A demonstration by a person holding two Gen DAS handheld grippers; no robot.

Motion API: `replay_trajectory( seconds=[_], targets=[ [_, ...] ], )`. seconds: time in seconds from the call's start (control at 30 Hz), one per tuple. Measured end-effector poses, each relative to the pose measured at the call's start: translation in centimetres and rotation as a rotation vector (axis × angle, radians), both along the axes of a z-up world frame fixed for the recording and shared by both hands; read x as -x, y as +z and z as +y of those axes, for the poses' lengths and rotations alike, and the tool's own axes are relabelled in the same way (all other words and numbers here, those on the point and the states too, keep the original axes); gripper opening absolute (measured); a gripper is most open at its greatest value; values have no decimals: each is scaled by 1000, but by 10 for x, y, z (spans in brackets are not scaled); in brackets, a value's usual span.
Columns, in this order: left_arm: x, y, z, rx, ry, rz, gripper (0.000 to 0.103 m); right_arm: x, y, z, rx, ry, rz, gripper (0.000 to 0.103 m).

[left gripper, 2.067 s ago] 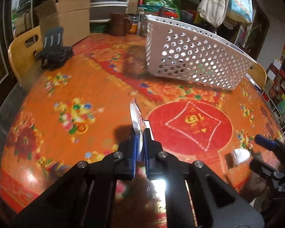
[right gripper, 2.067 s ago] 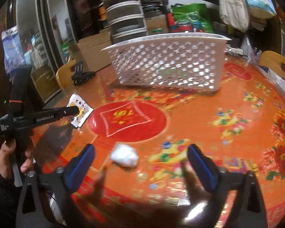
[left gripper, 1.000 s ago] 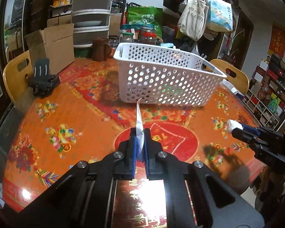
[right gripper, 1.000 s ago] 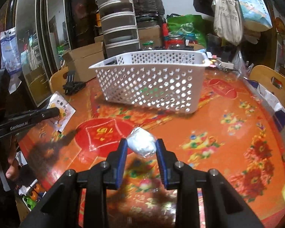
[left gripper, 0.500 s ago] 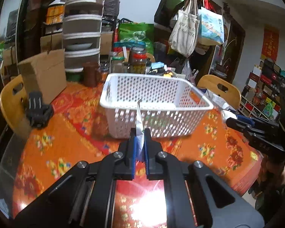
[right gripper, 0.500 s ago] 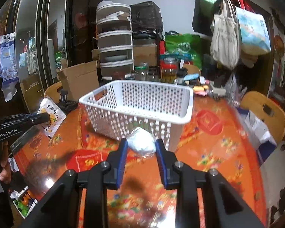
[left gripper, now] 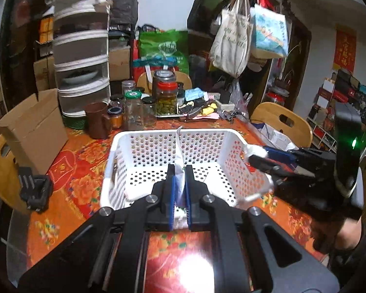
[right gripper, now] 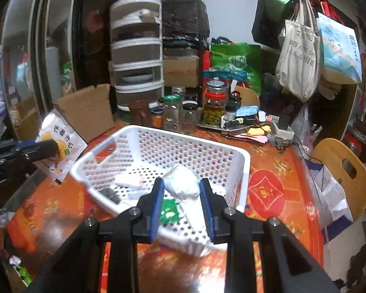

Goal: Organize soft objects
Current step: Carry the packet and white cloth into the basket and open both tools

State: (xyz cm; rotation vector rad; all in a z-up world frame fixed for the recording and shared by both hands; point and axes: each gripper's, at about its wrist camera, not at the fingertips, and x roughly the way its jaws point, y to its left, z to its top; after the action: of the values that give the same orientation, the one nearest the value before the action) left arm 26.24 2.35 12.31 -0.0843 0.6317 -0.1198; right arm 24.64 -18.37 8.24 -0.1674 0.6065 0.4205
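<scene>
Left wrist view: left gripper [left gripper: 179, 190] held above the near rim of the white perforated plastic basket [left gripper: 144, 151], blue-padded fingers [left gripper: 172, 190] nearly closed, pinching a flat white snack packet [left gripper: 178, 156] edge-on and upright between them, its top corner reaching up over the basket's interior. Basket standing on the round desk [left gripper: 68, 190] under a red and orange floral cloth. To the right, right gripper [left gripper: 255, 155] reaching in over the basket's right wall, a crumpled white soft bundle [left gripper: 256, 150] showing at its tips. Behind the basket, glass jars [left gripper: 167, 97], a brown plastic mug [left gripper: 96, 119], an open cardboard box [left gripper: 31, 129] and a stacked set of white drawers [left gripper: 81, 66]; a black clamp-like object [left gripper: 35, 191] at the desk's left edge; a wooden chair [left gripper: 281, 122] at far right. Right wrist view: fingers [right gripper: 156, 205] partly open, spread just as wide as the white bundle [right gripper: 181, 183] gripped between them, poised over the basket's near right part. Inside on the basket [right gripper: 239, 171] floor: a pale pink-white soft packet [right gripper: 129, 179], a small dark flat item [right gripper: 109, 194] and a green-printed sachet [right gripper: 168, 211]. At left, the left gripper [right gripper: 53, 147] holding the snack packet [right gripper: 58, 146], printed with a yellow figure and Chinese characters, beside the basket's left corner
</scene>
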Motion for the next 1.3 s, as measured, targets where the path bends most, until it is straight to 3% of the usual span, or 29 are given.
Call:
replay_trajectory(
  seconds=[0.13,0.4,0.57,0.8,0.9,0.97,1.07,1.13,1.23,1.3],
  targets=[
    [-58,-16,-11,-22,8,78,6,-41,-19,20,80,-18,50,29],
    [-139,-77,-6,-2,52,258,6,-98,-58,30,83,-24,211,29],
    [-153,-104,8,24,62,292,6,-110,-70,41,122,-10,244,29],
    [-158,-118,10,38,45,300,6,-113,-78,51,150,5,241,30],
    [-154,-116,10,52,40,291,9,-111,-76,50,134,8,238,45],
    [-153,-115,11,66,40,288,13,-110,-74,47,113,4,239,61],
    [-147,-110,12,64,46,275,38,-106,-68,42,88,3,218,69],
    [-141,-103,13,54,56,249,69,-103,-62,38,72,0,207,73],
    [-130,-91,17,49,61,210,90,-97,-52,30,47,-4,193,89],
    [-121,-82,17,34,59,189,101,-92,-47,26,35,-2,186,93]
  ],
)
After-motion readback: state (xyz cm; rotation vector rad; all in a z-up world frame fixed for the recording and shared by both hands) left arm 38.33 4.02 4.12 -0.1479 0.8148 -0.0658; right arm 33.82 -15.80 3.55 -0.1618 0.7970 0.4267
